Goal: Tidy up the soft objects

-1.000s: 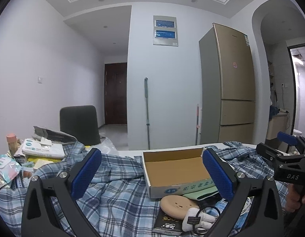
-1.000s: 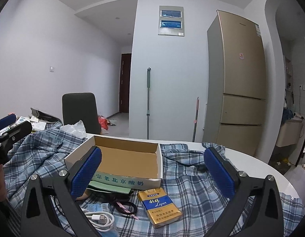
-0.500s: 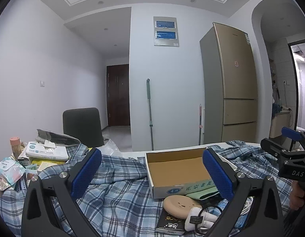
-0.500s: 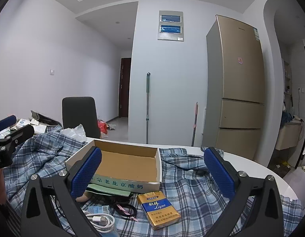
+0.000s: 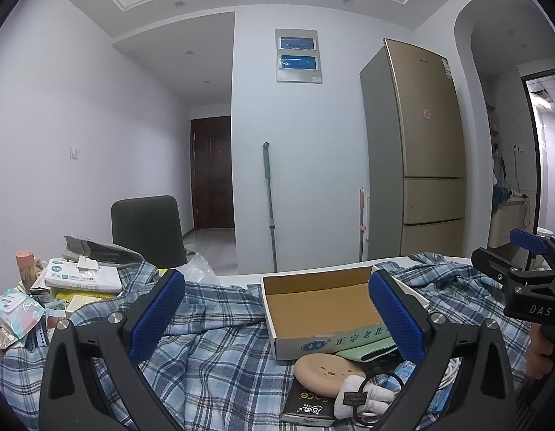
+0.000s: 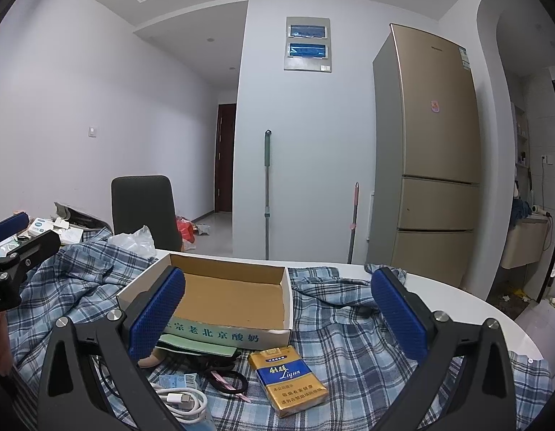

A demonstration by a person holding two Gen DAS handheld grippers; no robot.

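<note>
Camera views have tilted up slightly; both the left gripper (image 5: pixel 277 319) and right gripper (image 6: pixel 277 319) stay wide and empty, blue plaid cloth (image 5: pixel 212 355) untouched at lower frame beside open cardboard box (image 6: pixel 238 294).

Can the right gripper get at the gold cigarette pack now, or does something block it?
Probably yes. The gold cigarette pack lies uncovered on the plaid shirt, just ahead of the open right gripper, with nothing between.
</note>
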